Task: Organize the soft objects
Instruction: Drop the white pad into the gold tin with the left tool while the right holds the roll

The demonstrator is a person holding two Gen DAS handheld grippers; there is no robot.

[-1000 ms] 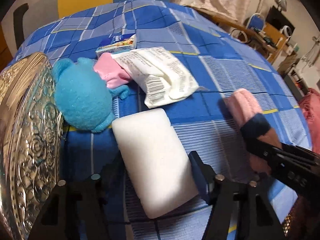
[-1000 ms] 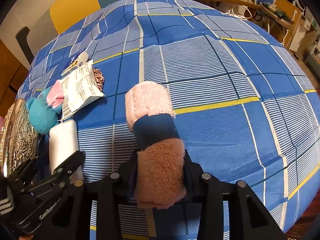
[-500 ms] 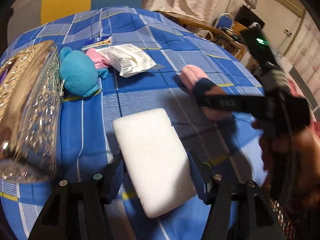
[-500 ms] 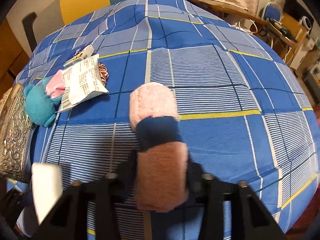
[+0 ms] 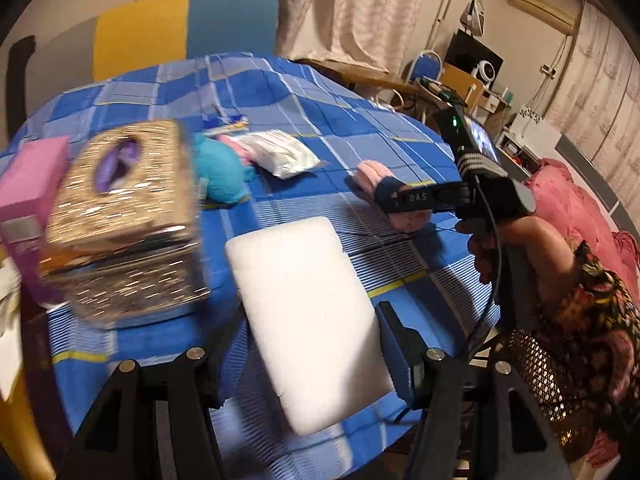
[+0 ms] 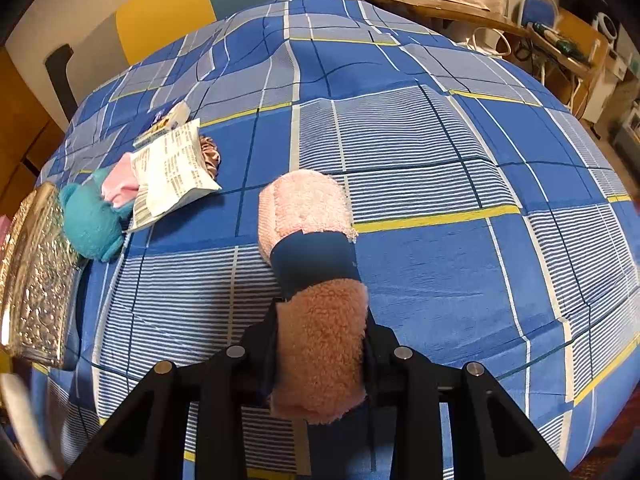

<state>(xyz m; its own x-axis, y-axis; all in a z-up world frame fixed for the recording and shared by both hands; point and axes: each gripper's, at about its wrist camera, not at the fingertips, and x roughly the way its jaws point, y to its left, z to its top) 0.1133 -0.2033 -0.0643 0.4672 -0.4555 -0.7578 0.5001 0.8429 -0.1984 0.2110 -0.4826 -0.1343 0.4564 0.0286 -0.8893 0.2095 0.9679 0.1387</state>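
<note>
Right gripper (image 6: 322, 350) pinching pink towel roll (image 6: 316, 292) at near end, jaws just closed tight on it; roll lies on blue checked cloth (image 6: 440, 264). Left gripper (image 5: 312, 344) spread wide, clamped on white foam pad (image 5: 308, 312), held above cloth. Left: silver box (image 5: 124, 216). Beyond: teal plush (image 6: 92, 220), white packet (image 6: 172, 172), touching.

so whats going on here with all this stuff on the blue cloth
A person is sorting soft things on a table with a blue checked cloth, a pair of tongs in each hand. The left tongs hold a white foam pad above the cloth. The right tongs have just closed on a rolled pink towel with a dark blue band. A teal plush toy, a white packet and a shiny embossed box sit nearby.
</note>
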